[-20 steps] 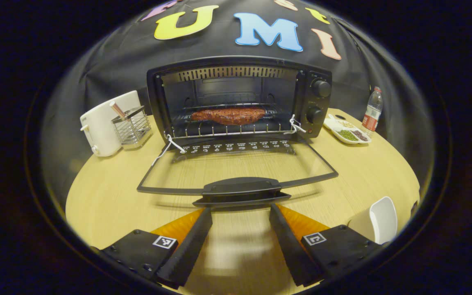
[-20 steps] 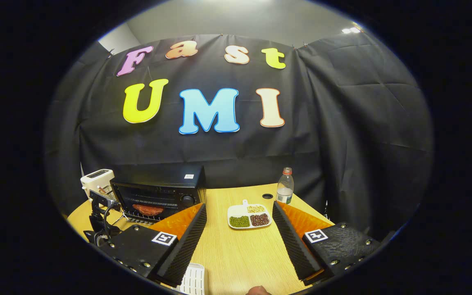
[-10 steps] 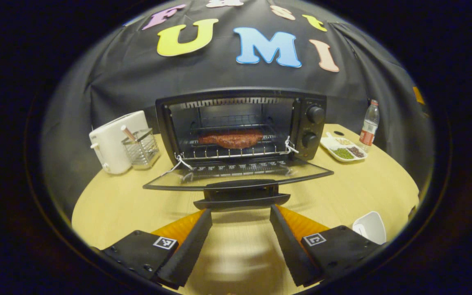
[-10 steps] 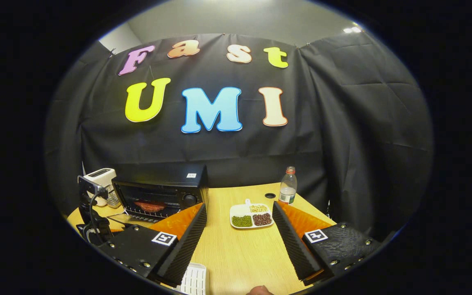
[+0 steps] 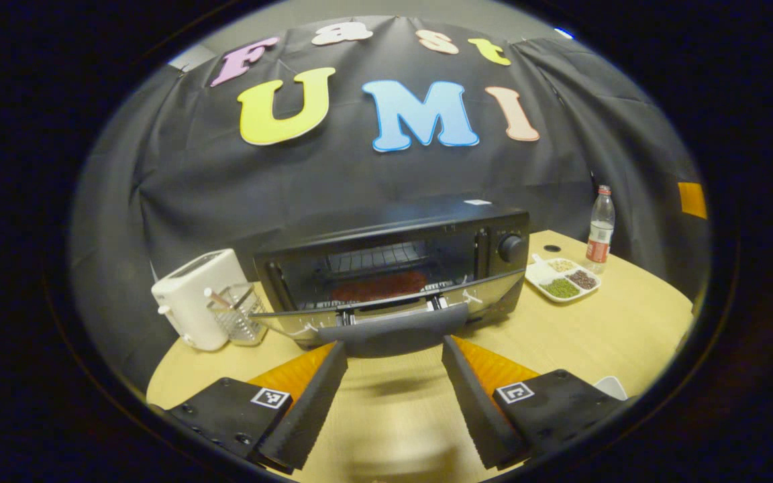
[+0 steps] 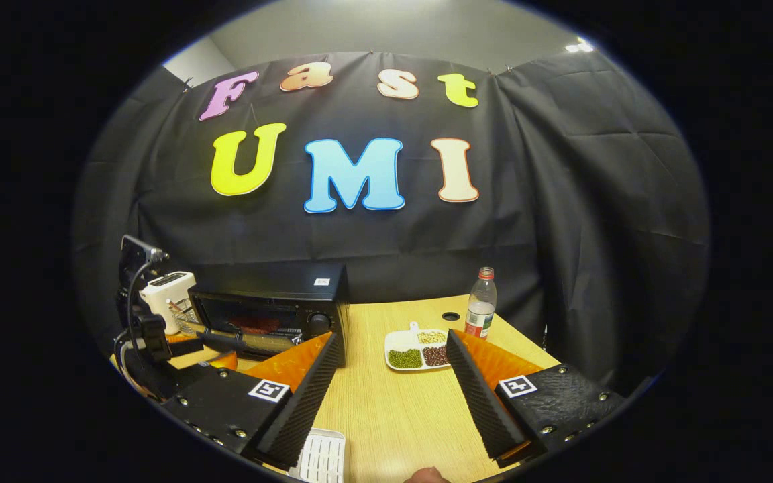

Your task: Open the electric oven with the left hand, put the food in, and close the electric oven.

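Observation:
The black electric oven (image 5: 413, 235) stands mid-table, and the reddish piece of meat (image 5: 380, 287) lies on its rack behind the glass. Its door (image 5: 487, 295) is tilted up, roughly halfway shut. The door handle (image 5: 393, 332) sits right at the fingertips of my left gripper (image 5: 394, 347), which is open and reaches under it. In the right gripper view, the oven (image 6: 272, 305) and the left gripper (image 6: 158, 339) are at the far left. My right gripper (image 6: 393, 339) hovers open over the table with nothing between its fingers.
A white toaster (image 5: 192, 302) and a wire holder (image 5: 235, 315) stand left of the oven. A divided dish of beans (image 5: 561, 282) and a water bottle (image 5: 600, 225) are to its right. A white container (image 5: 611, 386) sits near the wooden table's (image 5: 628, 329) front edge.
The oven door has swung up from lying flat to about halfway shut, with my left gripper rising under its handle. The right gripper has barely shifted.

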{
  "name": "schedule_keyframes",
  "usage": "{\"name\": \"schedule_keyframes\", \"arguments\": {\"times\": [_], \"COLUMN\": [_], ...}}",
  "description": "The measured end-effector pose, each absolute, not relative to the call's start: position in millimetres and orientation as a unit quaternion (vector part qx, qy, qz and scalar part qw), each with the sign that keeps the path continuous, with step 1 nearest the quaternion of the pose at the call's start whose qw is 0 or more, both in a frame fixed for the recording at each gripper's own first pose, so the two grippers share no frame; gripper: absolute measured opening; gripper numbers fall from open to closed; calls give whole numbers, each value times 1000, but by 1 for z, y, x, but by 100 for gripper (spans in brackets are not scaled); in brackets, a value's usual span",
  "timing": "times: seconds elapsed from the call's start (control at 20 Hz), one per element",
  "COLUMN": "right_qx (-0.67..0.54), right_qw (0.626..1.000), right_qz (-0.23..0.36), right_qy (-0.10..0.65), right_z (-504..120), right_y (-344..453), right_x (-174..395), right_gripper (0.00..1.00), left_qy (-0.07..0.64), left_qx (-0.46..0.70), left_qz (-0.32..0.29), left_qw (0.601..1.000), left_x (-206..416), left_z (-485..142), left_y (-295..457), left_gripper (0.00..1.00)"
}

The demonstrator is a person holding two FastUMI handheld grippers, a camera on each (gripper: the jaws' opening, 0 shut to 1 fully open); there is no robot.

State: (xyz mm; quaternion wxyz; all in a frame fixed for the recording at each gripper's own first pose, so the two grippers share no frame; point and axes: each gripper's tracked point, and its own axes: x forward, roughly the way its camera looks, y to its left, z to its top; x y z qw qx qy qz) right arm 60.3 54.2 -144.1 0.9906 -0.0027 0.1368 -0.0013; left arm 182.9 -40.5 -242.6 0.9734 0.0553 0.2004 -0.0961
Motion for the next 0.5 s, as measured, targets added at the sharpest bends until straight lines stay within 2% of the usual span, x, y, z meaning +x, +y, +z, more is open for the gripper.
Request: {"name": "schedule_keyframes", "arguments": {"times": [0.05, 0.1, 0.35, 0.4, 0.5], "right_qx": [-4, -5, 8, 11, 18], "right_qw": [991, 991, 992, 993, 993], "right_qz": [-4, -5, -5, -3, 3], "right_qy": [136, 135, 124, 121, 113], "right_z": [-145, -144, -136, -134, -125], "right_y": [53, 52, 45, 45, 44], "right_x": [61, 61, 58, 58, 56], "right_gripper": [98, 98, 97, 97, 97], "left_qy": [200, 192, 127, 115, 90], "left_qx": [54, 53, 53, 51, 42], "left_qz": [-97, -94, -100, -101, -101], "left_qw": [973, 975, 985, 987, 990], "left_x": [190, 198, 210, 205, 192], "left_z": [-241, -235, -176, -162, -133], "left_y": [-42, -40, -52, -54, -62], "left_gripper": [100, 96, 100, 95, 95]}}
